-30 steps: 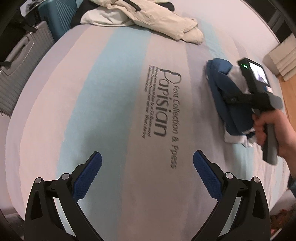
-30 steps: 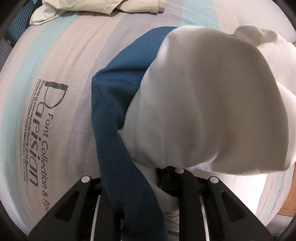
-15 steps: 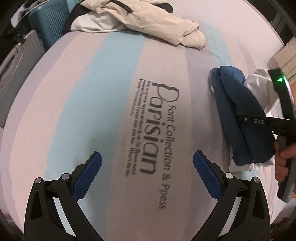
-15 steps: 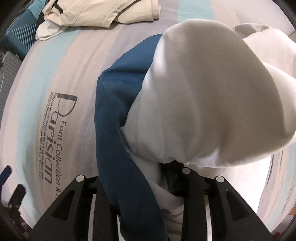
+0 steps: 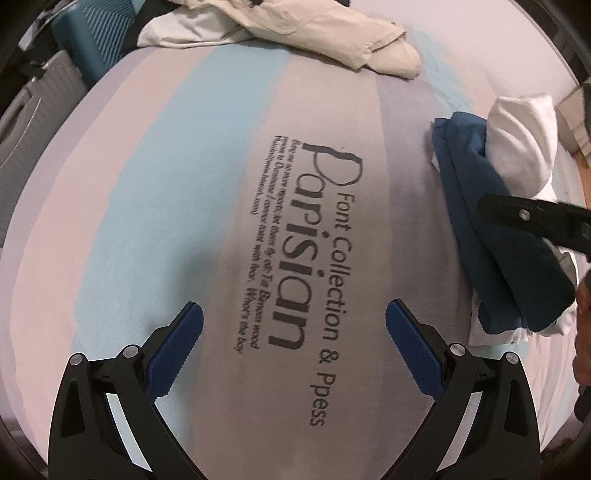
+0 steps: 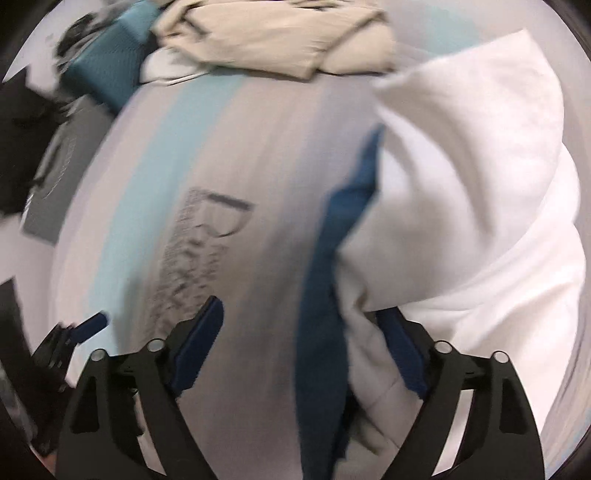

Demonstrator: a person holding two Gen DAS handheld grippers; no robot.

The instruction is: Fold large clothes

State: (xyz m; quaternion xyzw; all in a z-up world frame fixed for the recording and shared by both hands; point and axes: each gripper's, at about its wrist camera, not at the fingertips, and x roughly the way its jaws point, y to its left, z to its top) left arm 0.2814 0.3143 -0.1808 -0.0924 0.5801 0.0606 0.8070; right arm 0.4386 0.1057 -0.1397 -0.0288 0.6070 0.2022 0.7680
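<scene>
Opening right gripper (image 6: 301, 350) jaws around blurred blue-white garment (image 6: 461, 206), left gripper (image 5: 293, 339) jaws spread, empty.

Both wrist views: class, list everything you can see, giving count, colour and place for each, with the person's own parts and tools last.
Bed sheet: one, striped grey, pale blue and pinkish, printed with dark lettering, covers the bed under everything.
Blue-and-white garment: one bundle, dark blue and white, on the sheet's right side.
Beige jacket: one, cream-beige, crumpled at the far end of the bed.
Suitcases: two, one grey and one teal, beside the bed at upper left.
Left gripper: one, black with blue pads, open over the lettering, holding nothing.
Right gripper: one, black with blue pads, jaws opening, garment folds between them but not pinched.
Hand: one, at the right edge, partly visible.
</scene>
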